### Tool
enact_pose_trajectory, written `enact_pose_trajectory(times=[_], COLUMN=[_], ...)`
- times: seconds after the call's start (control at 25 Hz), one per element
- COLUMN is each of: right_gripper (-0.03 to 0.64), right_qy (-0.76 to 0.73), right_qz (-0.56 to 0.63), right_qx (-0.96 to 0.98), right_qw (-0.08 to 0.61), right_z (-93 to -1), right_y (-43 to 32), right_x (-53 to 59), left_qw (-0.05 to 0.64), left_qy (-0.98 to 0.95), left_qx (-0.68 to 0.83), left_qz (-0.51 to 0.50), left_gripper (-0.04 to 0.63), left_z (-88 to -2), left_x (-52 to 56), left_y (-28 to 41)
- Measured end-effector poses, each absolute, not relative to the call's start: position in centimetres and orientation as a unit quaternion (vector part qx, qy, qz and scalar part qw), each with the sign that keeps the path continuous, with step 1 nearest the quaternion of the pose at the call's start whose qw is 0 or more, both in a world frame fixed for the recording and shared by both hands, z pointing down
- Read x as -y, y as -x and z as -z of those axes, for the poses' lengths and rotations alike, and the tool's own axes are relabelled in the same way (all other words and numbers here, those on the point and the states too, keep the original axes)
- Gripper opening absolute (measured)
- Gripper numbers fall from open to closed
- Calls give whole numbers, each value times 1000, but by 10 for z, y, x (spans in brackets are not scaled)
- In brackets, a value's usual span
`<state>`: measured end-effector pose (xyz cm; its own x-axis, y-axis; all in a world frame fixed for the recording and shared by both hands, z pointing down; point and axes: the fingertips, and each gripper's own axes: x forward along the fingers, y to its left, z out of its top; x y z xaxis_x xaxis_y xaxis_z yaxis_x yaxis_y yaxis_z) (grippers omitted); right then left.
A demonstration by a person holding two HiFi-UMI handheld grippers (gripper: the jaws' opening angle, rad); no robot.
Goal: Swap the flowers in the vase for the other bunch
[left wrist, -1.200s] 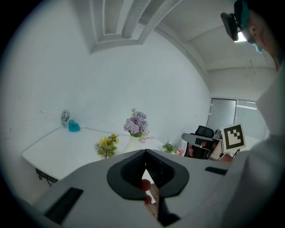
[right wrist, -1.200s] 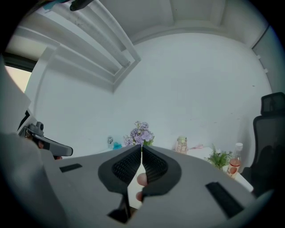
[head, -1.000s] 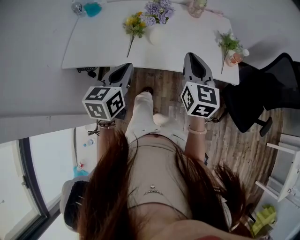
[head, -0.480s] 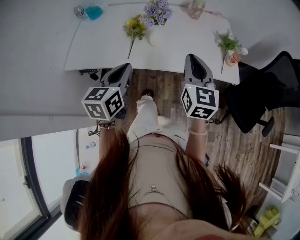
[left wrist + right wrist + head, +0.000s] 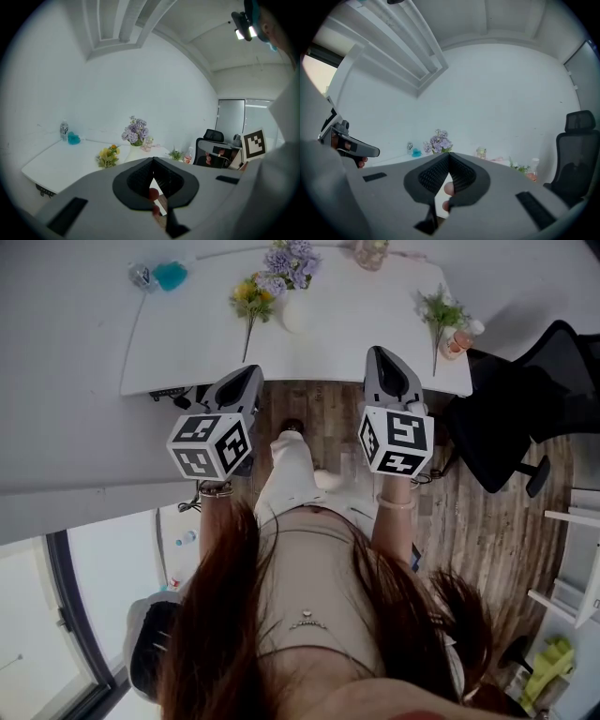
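The white vase (image 5: 293,315) stands at 12 o'clock on the surface (image 5: 187,343) with the purple flowers (image 5: 286,259) in it. The yellow bunch (image 5: 248,298) lies flat just at its 9 o'clock, and a green sprig (image 5: 437,313) lies well off at 2 o'clock beside a small bottle (image 5: 457,341) of pinkish contents. That layout fits purple awaiting removal as well as purple newly put in. The left gripper (image 5: 246,381) and right gripper (image 5: 382,362) hang short of the near edge, fingers pressed together on nothing. The risks, as I judge them: any stems pulled or pushed at a slant could tip the narrow vase; thin stems may slip from the fingers; and a glass jar (image 5: 371,251) at the vase's 1 o'clock, contents unclear, could be knocked.
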<state>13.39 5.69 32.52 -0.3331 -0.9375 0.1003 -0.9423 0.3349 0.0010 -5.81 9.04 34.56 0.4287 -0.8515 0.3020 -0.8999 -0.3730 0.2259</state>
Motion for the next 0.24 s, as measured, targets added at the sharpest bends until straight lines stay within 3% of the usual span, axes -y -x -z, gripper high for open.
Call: enact_pose_trajectory(times=[0.24], right_gripper=[28], right_qy=[-578], right_qz=[-34], right_qx=[814], right_qw=[41], right_z=[-327], right_y=[-143], right_x=[-51], left_qw=[174], left_qy=[-820], left_qx=[540], left_qz=[-74], left_gripper=[3], left_z=[-347], left_x=[-85], left_y=[52])
